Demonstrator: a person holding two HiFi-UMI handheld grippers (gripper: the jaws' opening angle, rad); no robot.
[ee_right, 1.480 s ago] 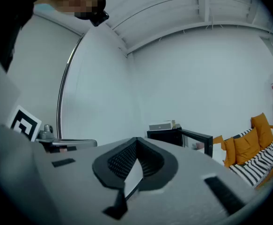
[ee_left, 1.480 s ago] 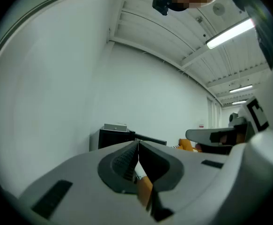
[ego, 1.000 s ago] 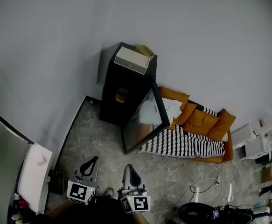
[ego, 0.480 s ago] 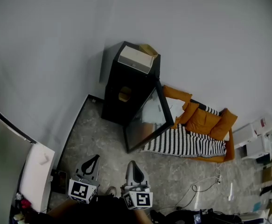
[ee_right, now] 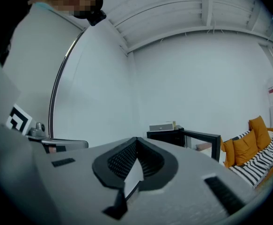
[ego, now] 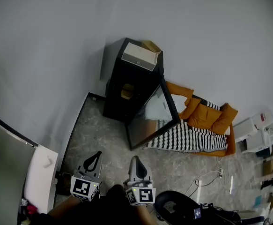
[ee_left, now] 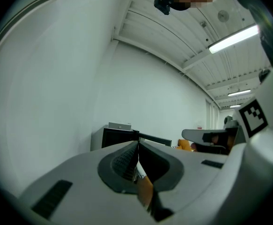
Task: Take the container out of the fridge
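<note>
A black fridge [ego: 127,86] stands against the grey wall with its glass door [ego: 152,116] swung open to the right. Inside it, a yellowish container [ego: 127,91] sits on a shelf. My left gripper [ego: 97,154] and right gripper [ego: 134,159] are side by side low in the head view, well short of the fridge. Both are shut with nothing between the jaws. The left gripper [ee_left: 137,144] points toward the fridge [ee_left: 117,136]. The right gripper [ee_right: 136,139] sees the fridge [ee_right: 166,134] and its door [ee_right: 202,138] ahead.
A white box [ego: 139,55] lies on top of the fridge. An orange sofa [ego: 206,118] with a striped blanket [ego: 188,139] stands right of the door. A white shelf [ego: 40,172] is at the left, a cable [ego: 206,177] lies on the floor, and a black round object [ego: 176,207] sits bottom right.
The head view has shifted a little, so the fridge sits slightly higher and further right. A black round object has come into view at the bottom right. Both grippers stay shut.
</note>
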